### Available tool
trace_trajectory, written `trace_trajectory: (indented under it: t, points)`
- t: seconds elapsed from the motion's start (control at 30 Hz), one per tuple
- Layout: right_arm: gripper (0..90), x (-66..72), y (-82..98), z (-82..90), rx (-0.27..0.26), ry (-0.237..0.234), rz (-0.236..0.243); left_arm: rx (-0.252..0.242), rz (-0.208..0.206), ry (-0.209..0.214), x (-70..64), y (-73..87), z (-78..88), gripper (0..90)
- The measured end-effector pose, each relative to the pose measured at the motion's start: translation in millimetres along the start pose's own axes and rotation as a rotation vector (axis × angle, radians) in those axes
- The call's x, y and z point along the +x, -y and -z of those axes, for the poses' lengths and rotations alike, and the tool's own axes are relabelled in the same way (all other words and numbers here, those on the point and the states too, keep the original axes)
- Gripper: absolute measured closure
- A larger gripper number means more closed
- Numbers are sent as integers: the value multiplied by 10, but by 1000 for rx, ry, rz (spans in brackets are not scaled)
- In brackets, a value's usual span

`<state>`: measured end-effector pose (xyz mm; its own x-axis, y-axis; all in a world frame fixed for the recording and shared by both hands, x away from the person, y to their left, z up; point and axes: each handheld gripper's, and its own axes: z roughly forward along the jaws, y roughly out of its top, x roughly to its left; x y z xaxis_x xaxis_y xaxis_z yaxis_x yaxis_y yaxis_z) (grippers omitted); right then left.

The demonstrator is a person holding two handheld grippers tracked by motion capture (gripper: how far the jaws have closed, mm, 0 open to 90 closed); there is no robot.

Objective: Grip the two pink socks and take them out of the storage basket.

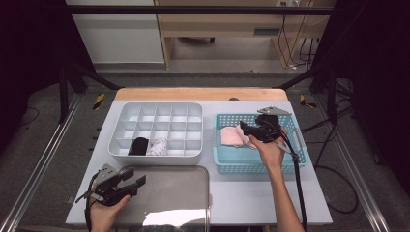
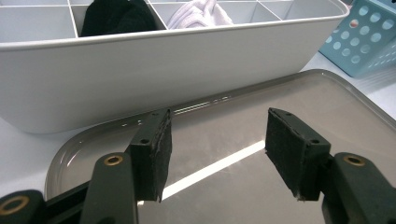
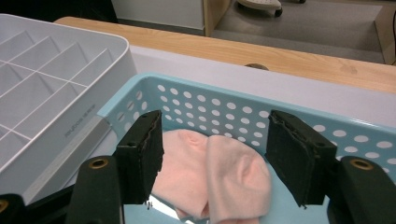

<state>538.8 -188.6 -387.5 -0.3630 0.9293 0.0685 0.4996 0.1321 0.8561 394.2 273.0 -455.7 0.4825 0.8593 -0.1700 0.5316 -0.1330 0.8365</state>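
Pink socks [image 1: 233, 136] [image 3: 224, 177] lie in a light blue perforated basket [image 1: 256, 165] [image 3: 224, 107] on the right of the table. My right gripper [image 1: 246, 129] [image 3: 215, 158] hovers just over them, jaws open; the socks sit below and between the pads without being pressed. My left gripper [image 1: 138, 183] [image 2: 215, 154] is open and holds nothing, low over a grey metal tray [image 1: 169, 198] [image 2: 327, 107] at the front left. Behind the tray stands a white divided organizer [image 1: 154, 108] [image 2: 140, 79], with a black sock [image 1: 139, 145] [image 2: 116, 16] and a white sock [image 1: 157, 147] [image 2: 198, 14] in two front compartments.
The organizer's other compartments are unfilled. A wooden strip [image 1: 198, 93] runs along the table's far edge. A cable [image 1: 297, 179] trails from my right gripper across the basket's front rim. Metal rails flank the table on both sides.
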Motion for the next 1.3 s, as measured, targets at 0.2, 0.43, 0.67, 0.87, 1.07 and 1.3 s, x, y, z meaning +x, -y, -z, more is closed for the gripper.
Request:
trace_trajectory:
  t: [0.2, 0.43, 0.67, 0.87, 1.07, 1.3]
  points:
    - [368, -23, 20, -137, 35, 13, 3, 1, 2, -1, 8, 0, -3, 401]
    - [372, -56, 72, -267, 79, 29, -4, 5, 5, -1, 13, 1, -6, 401]
    - [373, -88, 125, -380, 118, 38, -6, 7, 5, -2, 16, 2, -9, 401]
    - [372, -81, 180, -467, 161, 43, 4, 10, 4, -1, 15, 4, -12, 400]
    - [379, -107, 237, -518, 201, 52, 7, 11, 5, -2, 23, 6, -13, 400]
    - [389, -120, 281, -565, 243, 56, 14, 12, 5, -2, 22, 7, -15, 400]
